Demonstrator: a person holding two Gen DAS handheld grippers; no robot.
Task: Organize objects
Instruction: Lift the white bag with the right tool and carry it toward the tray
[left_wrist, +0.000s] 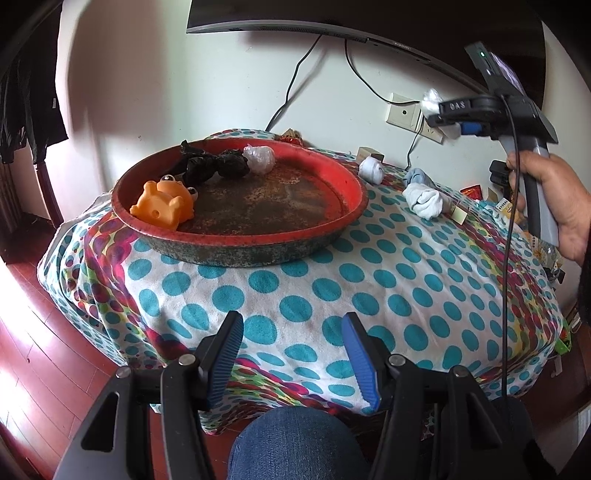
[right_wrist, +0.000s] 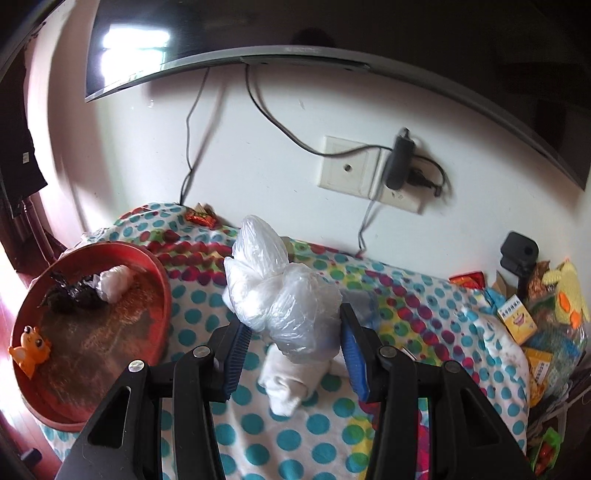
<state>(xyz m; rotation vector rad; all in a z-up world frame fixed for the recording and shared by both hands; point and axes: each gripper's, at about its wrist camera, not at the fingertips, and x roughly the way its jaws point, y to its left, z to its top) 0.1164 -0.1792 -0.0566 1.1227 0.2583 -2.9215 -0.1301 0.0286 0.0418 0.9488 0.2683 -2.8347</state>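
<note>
**Bag going to the tray**

Bag of clear plastic sits squeezed in my right hand-held gripper, up above the dotted surface. I think it belongs in the red tray. My left hand-held gripper waits wide and holds nothing.
</note>
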